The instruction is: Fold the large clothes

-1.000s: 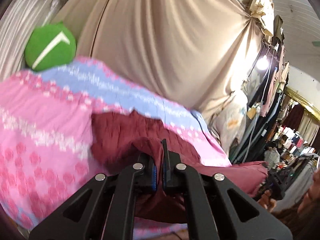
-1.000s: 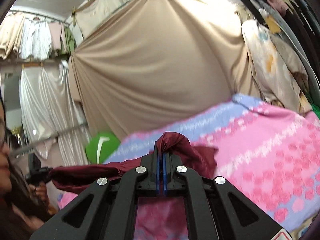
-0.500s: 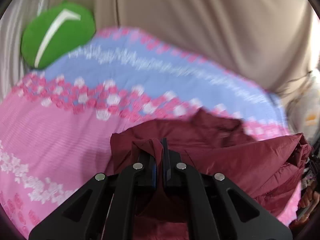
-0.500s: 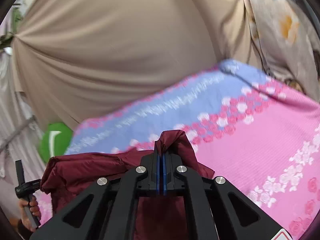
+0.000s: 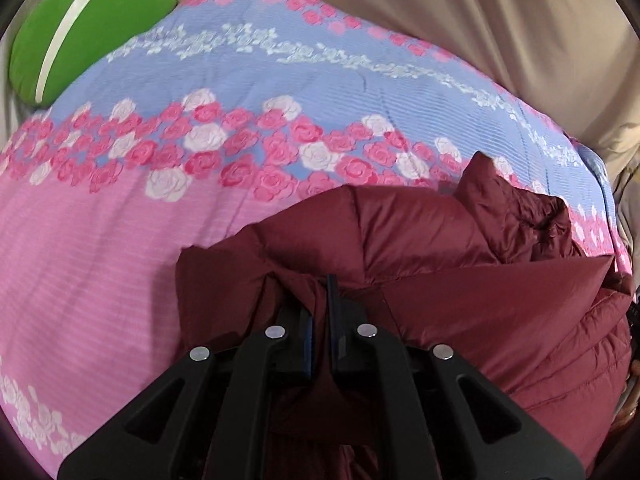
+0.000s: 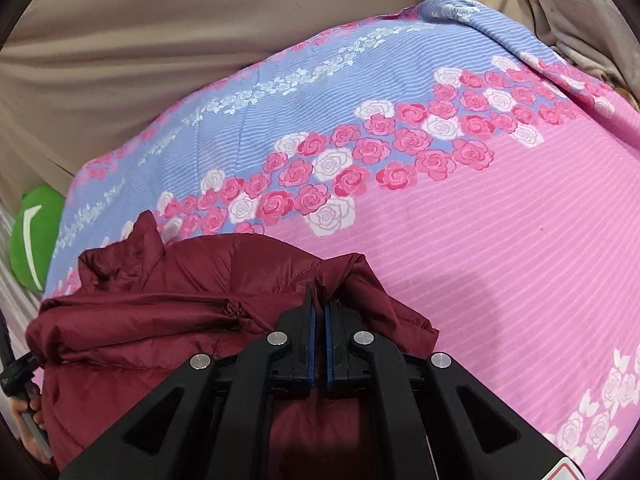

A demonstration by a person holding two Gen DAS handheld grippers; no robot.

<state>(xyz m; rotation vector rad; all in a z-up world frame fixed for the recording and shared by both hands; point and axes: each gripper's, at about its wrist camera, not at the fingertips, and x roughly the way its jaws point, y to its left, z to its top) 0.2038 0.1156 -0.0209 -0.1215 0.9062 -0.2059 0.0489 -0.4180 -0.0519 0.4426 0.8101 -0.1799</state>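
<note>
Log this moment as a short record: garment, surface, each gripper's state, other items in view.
garment: dark red puffer jacket, bunched, lying on the bed
surface: bedspread with pink and blue bands and a rose print
left gripper: shut on a fold of the jacket
right gripper: shut on a fold of the jacket
backdrop: beige curtain behind the bed
other: green cushion at the far left corner of the bed
fold progress: jacket not yet laid flat
</note>
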